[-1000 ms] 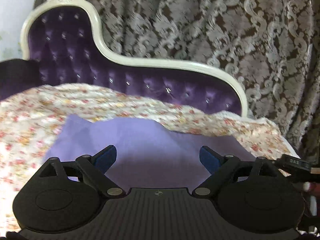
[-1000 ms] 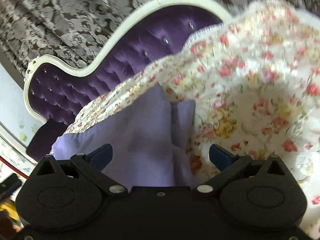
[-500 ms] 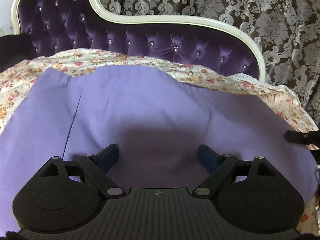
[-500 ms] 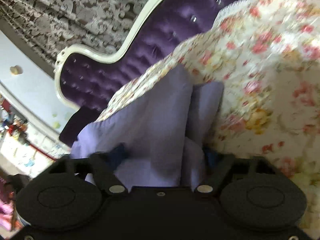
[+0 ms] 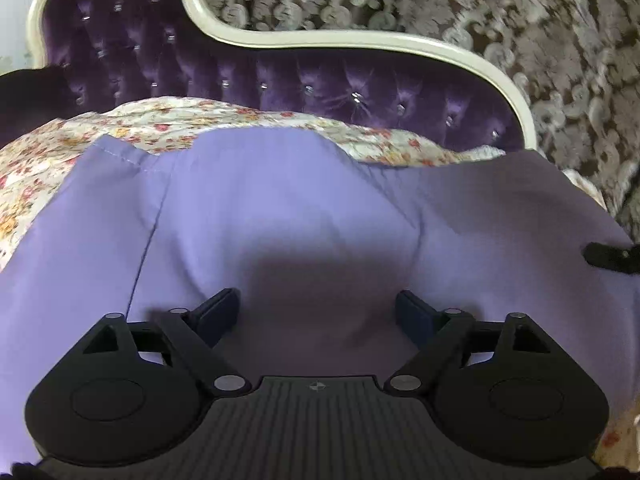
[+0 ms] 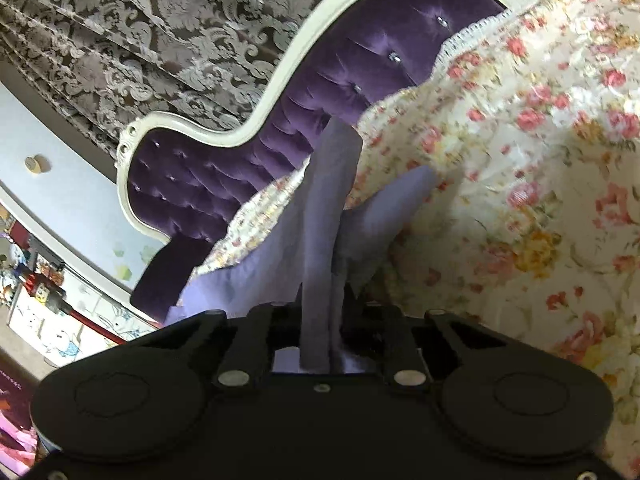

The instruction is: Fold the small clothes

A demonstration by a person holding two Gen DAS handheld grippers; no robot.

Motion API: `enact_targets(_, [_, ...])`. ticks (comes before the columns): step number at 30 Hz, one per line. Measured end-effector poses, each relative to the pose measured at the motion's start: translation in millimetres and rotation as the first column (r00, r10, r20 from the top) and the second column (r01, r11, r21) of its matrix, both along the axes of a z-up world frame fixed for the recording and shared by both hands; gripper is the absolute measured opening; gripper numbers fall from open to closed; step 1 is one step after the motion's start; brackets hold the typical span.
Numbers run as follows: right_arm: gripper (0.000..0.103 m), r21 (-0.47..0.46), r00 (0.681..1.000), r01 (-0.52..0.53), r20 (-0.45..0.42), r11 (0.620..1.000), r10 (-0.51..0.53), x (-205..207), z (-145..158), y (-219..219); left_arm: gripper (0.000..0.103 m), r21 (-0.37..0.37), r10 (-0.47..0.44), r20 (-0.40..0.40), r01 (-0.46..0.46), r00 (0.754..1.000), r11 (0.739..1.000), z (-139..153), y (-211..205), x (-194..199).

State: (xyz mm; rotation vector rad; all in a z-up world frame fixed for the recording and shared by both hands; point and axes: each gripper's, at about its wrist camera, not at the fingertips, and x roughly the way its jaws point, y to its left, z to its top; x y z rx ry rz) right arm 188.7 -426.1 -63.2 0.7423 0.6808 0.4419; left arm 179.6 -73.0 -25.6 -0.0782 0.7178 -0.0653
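Right now the lavender garment (image 5: pixel 304 216) is lying spread over the floral bedspread (image 5: pixel 168 120), which is covering a purple tufted sofa (image 5: pixel 360 92) with a cream frame, in front of a patterned damask curtain (image 5: pixel 500 20). Above the middle of the cloth the left gripper (image 5: pixel 318 312) is hovering with its jaws standing wide apart; they have just been narrowing a little, and the blue pads (image 5: pixel 222 308) are pressing on nothing, though whether their tips are touching the fabric is not clear. At the garment's right end, the right gripper (image 6: pixel 322 316) is pinching a bunched fold of the lavender garment (image 6: pixel 332 184); its jaws have just been closing and are now clamping the cloth, which is rising in a ridge straight out from between them. Beside that ridge the floral bedspread (image 6: pixel 520 160) is filling the right wrist view.
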Motion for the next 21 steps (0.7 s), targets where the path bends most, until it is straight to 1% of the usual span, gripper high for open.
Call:
enact_targets(1, [0.022, -0.002, 1.000, 0.000, 0.004, 1.000, 0.000, -1, 4, 2, 0.075, -0.018, 0.019, 0.000, -0.019, 1.000, 1.000, 4, 1, 0])
enact_targets(2, [0.022, -0.003, 1.000, 0.000, 0.007, 1.000, 0.000, -1, 7, 4, 0.066, -0.044, 0.027, 0.005, -0.027, 1.000, 0.999, 9, 1, 0])
enact_targets(3, [0.022, -0.002, 1.000, -0.004, 0.013, 1.000, 0.004, -2, 11, 4, 0.060, -0.073, 0.021, 0.015, -0.020, 1.000, 0.997, 14, 1, 0])
enact_targets(4, [0.022, -0.001, 1.000, -0.005, 0.016, 1.000, 0.005, -2, 13, 5, 0.051, -0.100, 0.012, 0.021, -0.010, 1.000, 0.995, 19, 1, 0])
enact_targets(5, [0.022, -0.001, 1.000, -0.007, 0.018, 1.000, 0.007, -2, 16, 7, 0.037, -0.129, -0.002, 0.028, 0.005, 1.000, 0.992, 22, 0, 1])
enact_targets(6, [0.022, -0.006, 1.000, -0.009, 0.020, 1.000, 0.009, -2, 18, 8, 0.030, -0.159, -0.016, 0.034, 0.021, 0.999, 0.987, 25, -1, 1])
enact_targets(7, [0.022, -0.011, 1.000, -0.011, 0.023, 1.000, 0.012, -2, 20, 9, 0.019, -0.190, -0.026, 0.040, 0.033, 0.999, 0.981, 25, -2, 2])
enact_targets(8, [0.022, -0.015, 1.000, -0.013, 0.025, 1.000, 0.013, -1, 21, 10, 0.013, -0.228, -0.034, 0.050, 0.045, 0.998, 0.973, 24, -2, 2])
enact_targets(9, [0.022, -0.015, 1.000, -0.012, 0.025, 1.000, 0.013, -1, 22, 10, 0.012, -0.268, -0.042, 0.061, 0.057, 0.997, 0.962, 22, -2, 2])
enact_targets(10, [0.022, -0.014, 1.000, -0.011, 0.025, 1.000, 0.011, -1, 22, 11, 0.006, -0.297, -0.039, 0.060, 0.055, 0.997, 0.953, 19, -2, 3])
enact_targets(12, [0.022, -0.014, 1.000, -0.009, 0.023, 1.000, 0.009, -1, 22, 11, 0.005, -0.337, -0.015, 0.042, 0.028, 0.999, 0.941, 8, -3, 5])
enact_targets(14, [0.022, -0.005, 1.000, -0.009, 0.020, 1.000, 0.009, -1, 22, 11, 0.002, -0.380, 0.017, -0.011, -0.020, 1.000, 0.925, -10, -1, 9])
enact_targets(15, [0.022, 0.001, 1.000, -0.016, 0.020, 1.000, 0.016, 0, 22, 11, 0.002, -0.412, 0.032, -0.023, -0.039, 0.999, 0.910, -21, 4, 11])
enact_targets(16, [0.022, 0.003, 1.000, -0.022, 0.020, 1.000, 0.022, 0, 24, 12, 0.003, -0.449, 0.042, -0.005, -0.040, 0.999, 0.892, -27, 8, 8])
enact_targets(17, [0.022, -0.003, 0.999, -0.022, 0.023, 1.000, 0.022, 0, 26, 14, 0.003, -0.468, 0.044, 0.002, -0.038, 0.999, 0.883, -28, 12, 6])
enact_targets(18, [0.022, -0.004, 0.999, -0.026, 0.026, 1.000, 0.026, 1, 28, 16, 0.003, -0.465, 0.044, 0.004, -0.037, 0.999, 0.885, -26, 12, 6])
enact_targets(21, [0.022, -0.002, 0.999, -0.037, 0.036, 0.999, 0.037, 2, 38, 21, 0.002, -0.423, 0.041, 0.010, -0.033, 0.999, 0.906, -20, 7, 6])
